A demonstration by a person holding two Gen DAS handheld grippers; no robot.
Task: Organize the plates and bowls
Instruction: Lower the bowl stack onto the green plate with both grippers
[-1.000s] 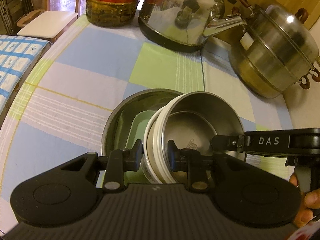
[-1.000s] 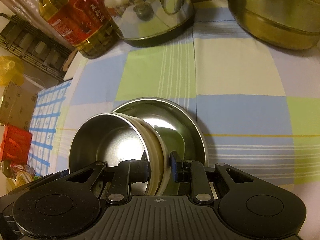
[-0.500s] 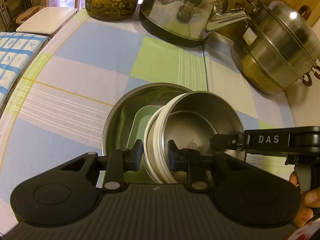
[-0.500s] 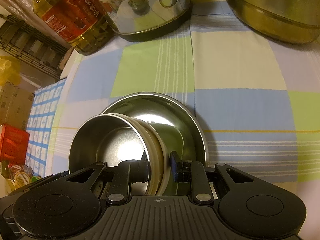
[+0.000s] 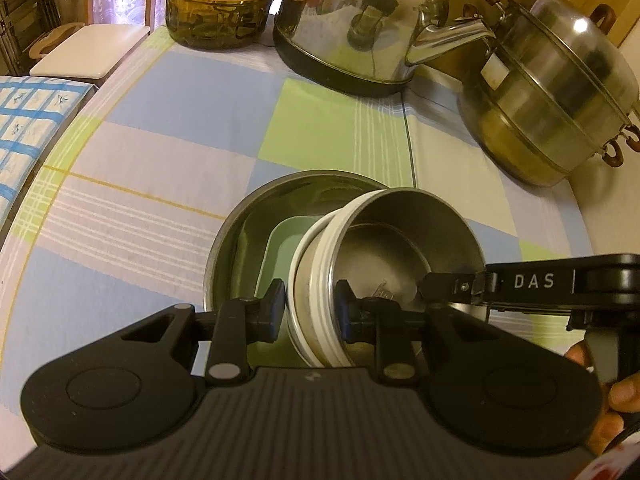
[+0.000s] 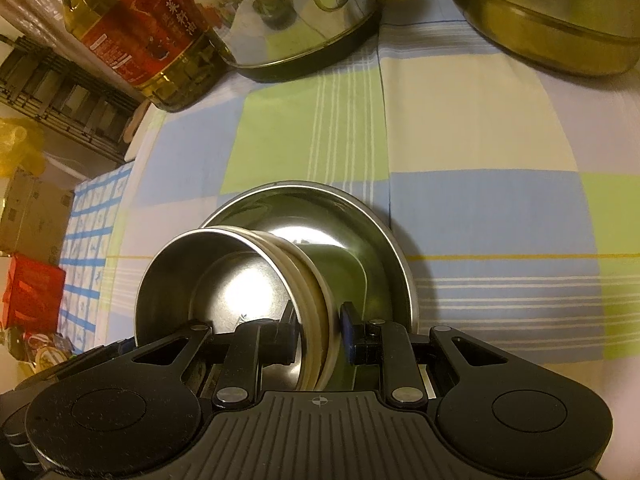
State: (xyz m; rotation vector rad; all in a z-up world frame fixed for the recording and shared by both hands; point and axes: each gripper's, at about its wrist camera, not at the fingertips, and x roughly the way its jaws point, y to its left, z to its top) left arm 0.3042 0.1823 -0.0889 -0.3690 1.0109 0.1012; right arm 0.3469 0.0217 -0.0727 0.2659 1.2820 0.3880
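The left gripper (image 5: 308, 308) has its fingers clamped on the left rim of the stacked steel bowls (image 5: 404, 240); the right gripper (image 6: 320, 330) clamps the opposite rim. The stack tilts over a wide steel basin (image 6: 372, 236) on the checked-cloth counter (image 5: 160, 152). A pale green dish (image 5: 280, 248) lies inside the basin. Behind stand an oil bottle (image 5: 220, 4), kettle (image 5: 360, 28) and steamer pot (image 5: 552, 92).

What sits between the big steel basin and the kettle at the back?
Nothing: only bare checked tablecloth lies between the steel basin and the kettle. Both wrist views show that stretch.
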